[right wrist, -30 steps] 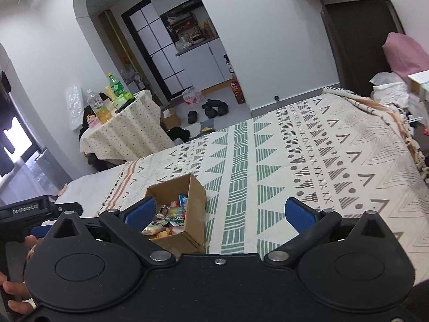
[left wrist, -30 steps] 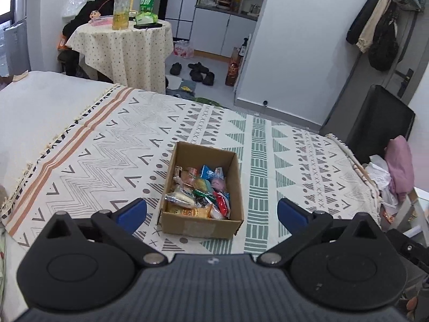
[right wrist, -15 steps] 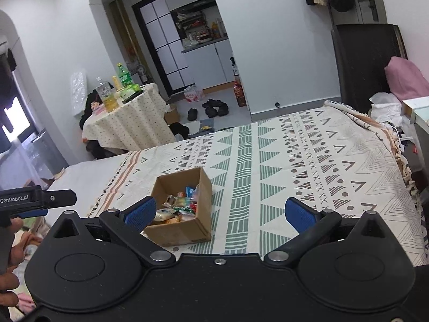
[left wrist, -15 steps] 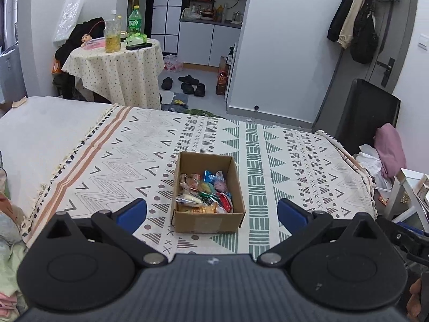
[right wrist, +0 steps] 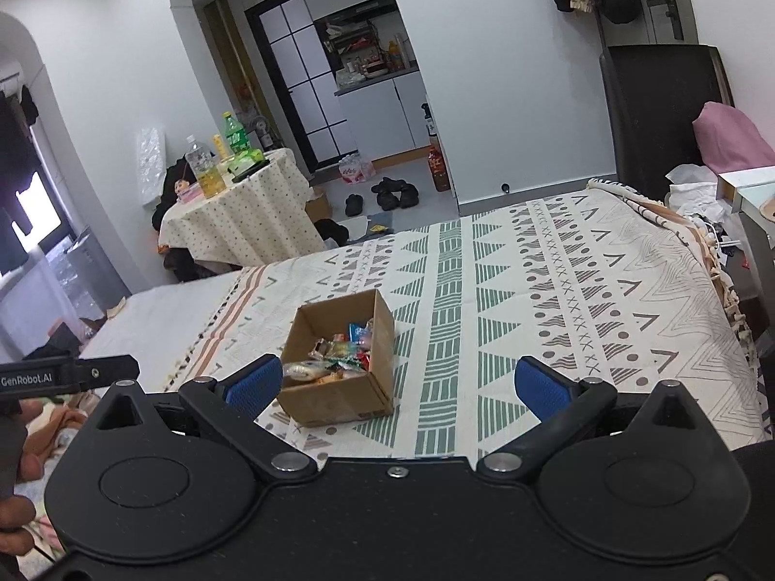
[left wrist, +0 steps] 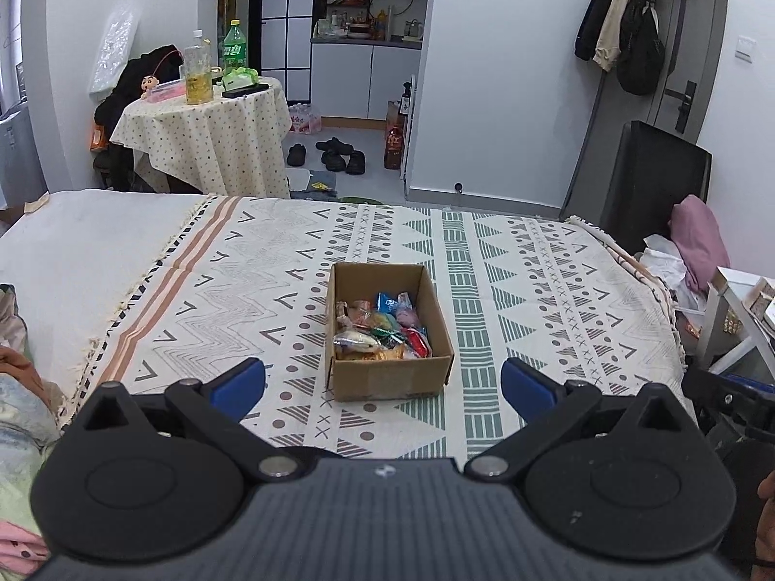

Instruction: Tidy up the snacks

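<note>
A small open cardboard box [left wrist: 390, 377] stands on a patterned blanket [left wrist: 533, 300] on the bed. It holds several wrapped snacks [left wrist: 382, 334]. It also shows in the right wrist view [right wrist: 339, 402], with the snacks [right wrist: 334, 353] inside. My left gripper [left wrist: 382, 387] is open and empty, held back from the box near the bed's front edge. My right gripper [right wrist: 395, 385] is open and empty, just right of the box and back from it. The left gripper's body [right wrist: 68, 373] shows at the left edge of the right wrist view.
A round table [left wrist: 203, 140] with bottles stands beyond the bed at the left. Shoes [left wrist: 334, 155] lie on the floor. A black chair [left wrist: 644, 184] and pink clothes [left wrist: 702, 242] are at the right. Clothes [left wrist: 19, 387] lie at the bed's left.
Both grippers have pulled back and risen, so the box looks smaller and farther. Both stay open and empty.
</note>
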`<state>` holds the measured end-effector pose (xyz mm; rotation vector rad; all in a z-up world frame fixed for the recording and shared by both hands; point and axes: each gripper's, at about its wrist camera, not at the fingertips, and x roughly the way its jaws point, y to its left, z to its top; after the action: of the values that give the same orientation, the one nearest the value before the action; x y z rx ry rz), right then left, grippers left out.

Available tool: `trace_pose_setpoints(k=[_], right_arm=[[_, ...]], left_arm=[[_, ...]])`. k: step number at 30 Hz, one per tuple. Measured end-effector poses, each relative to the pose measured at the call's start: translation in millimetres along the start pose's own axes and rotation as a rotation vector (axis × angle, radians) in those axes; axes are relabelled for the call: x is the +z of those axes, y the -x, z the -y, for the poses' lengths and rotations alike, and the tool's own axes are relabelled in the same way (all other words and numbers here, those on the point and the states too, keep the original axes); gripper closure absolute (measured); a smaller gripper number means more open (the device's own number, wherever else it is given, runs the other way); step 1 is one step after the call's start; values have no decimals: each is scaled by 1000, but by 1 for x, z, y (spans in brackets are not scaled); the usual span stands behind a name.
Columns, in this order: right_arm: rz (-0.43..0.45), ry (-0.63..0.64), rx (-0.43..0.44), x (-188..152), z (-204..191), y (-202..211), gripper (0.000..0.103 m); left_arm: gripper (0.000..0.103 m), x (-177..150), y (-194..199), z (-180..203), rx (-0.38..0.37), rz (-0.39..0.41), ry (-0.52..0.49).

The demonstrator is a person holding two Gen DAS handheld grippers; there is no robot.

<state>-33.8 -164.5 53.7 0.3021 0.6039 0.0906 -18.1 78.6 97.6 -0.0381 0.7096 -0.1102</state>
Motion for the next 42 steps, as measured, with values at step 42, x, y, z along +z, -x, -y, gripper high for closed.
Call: trace_pose_setpoints(k=[42], right_arm=[[-49,47,51,-9,-11,-5,0]], left_arm=[[0,-14,-14,2,24,-58,4]])
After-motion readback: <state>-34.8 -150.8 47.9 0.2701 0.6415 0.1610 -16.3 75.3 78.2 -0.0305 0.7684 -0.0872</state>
